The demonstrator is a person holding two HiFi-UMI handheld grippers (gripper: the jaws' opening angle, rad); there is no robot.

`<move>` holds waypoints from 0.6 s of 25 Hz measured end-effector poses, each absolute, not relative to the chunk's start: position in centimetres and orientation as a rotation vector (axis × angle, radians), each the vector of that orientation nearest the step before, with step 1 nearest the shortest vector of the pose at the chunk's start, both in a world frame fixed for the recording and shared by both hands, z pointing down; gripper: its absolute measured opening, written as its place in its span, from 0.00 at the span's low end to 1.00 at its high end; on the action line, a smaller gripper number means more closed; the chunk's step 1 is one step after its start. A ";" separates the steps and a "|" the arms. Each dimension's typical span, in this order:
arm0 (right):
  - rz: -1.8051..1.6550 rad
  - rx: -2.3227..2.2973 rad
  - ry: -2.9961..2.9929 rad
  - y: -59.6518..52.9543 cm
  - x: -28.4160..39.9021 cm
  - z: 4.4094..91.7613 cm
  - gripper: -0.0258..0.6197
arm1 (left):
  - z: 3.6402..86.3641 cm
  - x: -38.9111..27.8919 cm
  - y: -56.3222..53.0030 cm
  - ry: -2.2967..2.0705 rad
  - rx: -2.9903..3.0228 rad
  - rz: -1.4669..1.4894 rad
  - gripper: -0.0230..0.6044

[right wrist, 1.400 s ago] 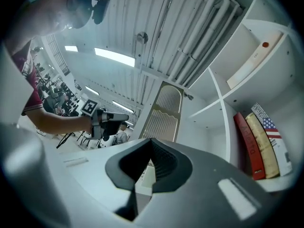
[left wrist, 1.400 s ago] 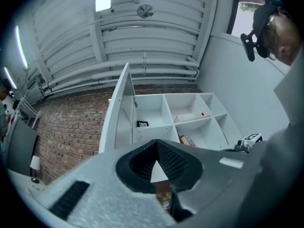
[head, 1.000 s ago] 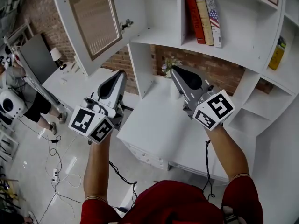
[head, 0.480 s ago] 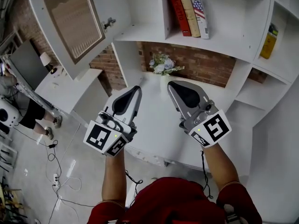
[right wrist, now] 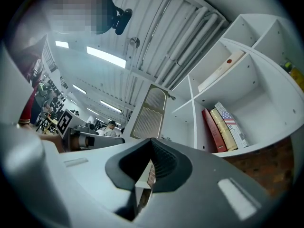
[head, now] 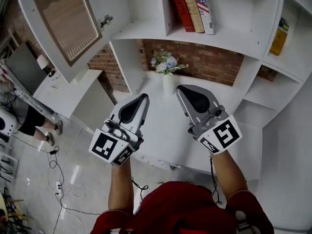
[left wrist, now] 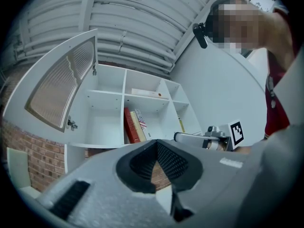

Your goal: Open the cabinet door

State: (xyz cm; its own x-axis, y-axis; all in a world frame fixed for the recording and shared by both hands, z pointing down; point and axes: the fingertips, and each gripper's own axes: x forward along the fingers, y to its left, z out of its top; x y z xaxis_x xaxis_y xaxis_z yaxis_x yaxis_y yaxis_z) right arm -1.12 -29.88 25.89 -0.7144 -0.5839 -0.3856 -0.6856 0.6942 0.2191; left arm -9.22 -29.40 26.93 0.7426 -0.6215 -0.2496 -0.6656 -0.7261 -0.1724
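The white cabinet door (head: 63, 23) with its ribbed tan panel stands swung wide open at the upper left, hinge (head: 105, 21) showing, and the compartment (head: 141, 9) behind it is bare. It shows too in the left gripper view as the door (left wrist: 59, 91) and in the right gripper view as the door (right wrist: 149, 113). My left gripper (head: 144, 96) and right gripper (head: 179, 87) hover side by side over the white desk (head: 161, 130), below the shelves and apart from the door. Both are shut with nothing in them: left gripper (left wrist: 156, 142), right gripper (right wrist: 151, 140).
A white vase of flowers (head: 166, 74) stands on the desk just beyond the gripper tips. Three books (head: 191, 6) lean on the shelf above, and a yellow item (head: 279, 35) sits in a right cubby. A side desk with a lamp (head: 44, 61), a person (head: 29, 118) and floor cables (head: 58, 179) lie left.
Both grippers have come down from shelf height to lower over the desk and drawn closer together. The vase of flowers has come into sight. The door stays open.
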 end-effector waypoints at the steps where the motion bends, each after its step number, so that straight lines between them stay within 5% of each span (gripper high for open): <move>1: 0.512 -1.011 2.620 -29.9 -1.1 26.0 0.06 | 26.9 -9.2 -29.4 1.011 -2.696 0.257 0.04; 15: 0.515 -1.075 2.615 -29.9 -0.2 27.0 0.06 | 27.7 -8.5 -30.0 0.977 -2.732 0.266 0.04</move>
State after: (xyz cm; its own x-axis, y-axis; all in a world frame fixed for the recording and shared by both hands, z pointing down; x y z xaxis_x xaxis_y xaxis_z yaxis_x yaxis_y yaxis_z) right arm -0.19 -29.91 26.98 -0.6894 -0.6213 -0.3726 -0.7162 0.6619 0.2215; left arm -8.50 -30.05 27.74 0.7617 -0.5998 -0.2450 -0.6412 -0.7522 -0.1520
